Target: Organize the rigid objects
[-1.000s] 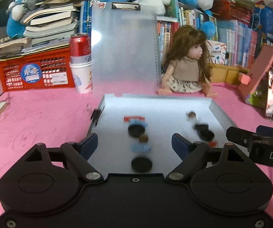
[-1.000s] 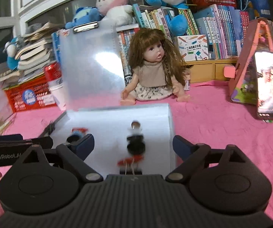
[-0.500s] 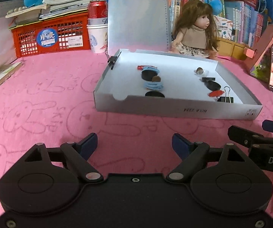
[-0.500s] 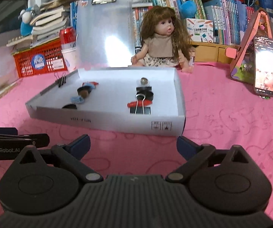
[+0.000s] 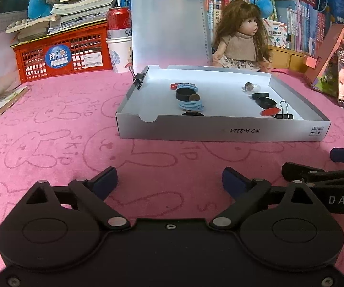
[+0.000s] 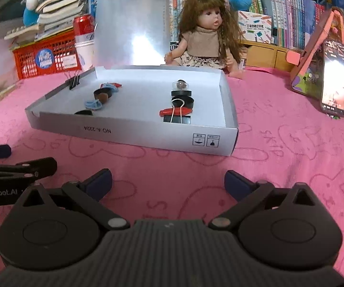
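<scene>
Both my tools stand spread and empty, jaws just opened wider, nothing between them. The box (image 5: 219, 131) lies ahead on the pink worktop (image 5: 52, 143), long side across; my right tool (image 6: 168, 183) sits squarer to it than my left tool (image 5: 169, 179).

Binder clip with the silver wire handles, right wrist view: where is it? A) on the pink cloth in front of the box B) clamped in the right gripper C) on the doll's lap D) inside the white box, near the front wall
D: the binder clip lies inside the white box just behind its front wall, against the red piece; the right gripper is open and empty.
</scene>
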Demonstrator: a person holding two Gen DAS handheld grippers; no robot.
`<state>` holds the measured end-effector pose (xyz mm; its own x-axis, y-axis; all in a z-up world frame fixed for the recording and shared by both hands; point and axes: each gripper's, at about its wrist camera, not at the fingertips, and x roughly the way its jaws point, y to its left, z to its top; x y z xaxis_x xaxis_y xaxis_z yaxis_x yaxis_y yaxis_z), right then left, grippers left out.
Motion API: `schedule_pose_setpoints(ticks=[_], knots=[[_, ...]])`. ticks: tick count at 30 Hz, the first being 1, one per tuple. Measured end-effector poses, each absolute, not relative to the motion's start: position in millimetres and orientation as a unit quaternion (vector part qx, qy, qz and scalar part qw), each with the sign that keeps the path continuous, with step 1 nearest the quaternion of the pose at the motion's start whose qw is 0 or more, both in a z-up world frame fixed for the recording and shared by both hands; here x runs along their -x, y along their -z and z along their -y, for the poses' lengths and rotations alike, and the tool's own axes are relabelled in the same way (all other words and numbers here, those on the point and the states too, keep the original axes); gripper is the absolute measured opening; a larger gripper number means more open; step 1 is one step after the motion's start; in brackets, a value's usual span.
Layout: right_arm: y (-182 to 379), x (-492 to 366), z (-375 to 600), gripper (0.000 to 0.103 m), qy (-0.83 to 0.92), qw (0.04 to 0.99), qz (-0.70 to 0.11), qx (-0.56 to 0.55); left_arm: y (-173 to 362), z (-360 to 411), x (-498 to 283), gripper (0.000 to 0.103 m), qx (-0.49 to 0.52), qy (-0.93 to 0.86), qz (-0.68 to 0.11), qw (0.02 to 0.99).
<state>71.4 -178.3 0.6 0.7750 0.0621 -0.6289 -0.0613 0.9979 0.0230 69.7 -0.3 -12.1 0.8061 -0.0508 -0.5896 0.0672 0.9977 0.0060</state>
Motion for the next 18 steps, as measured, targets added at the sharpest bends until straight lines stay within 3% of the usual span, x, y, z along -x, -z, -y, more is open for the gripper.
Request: schedule_pose_setpoints(ticks=[18], knots=[[0.2, -71.4, 178.7, 0.103, -0.033, 0.942, -0.334, -0.001, 12.2, -3.5, -71.5, 0.103, -0.011, 0.024, -0.319, 0.947]])
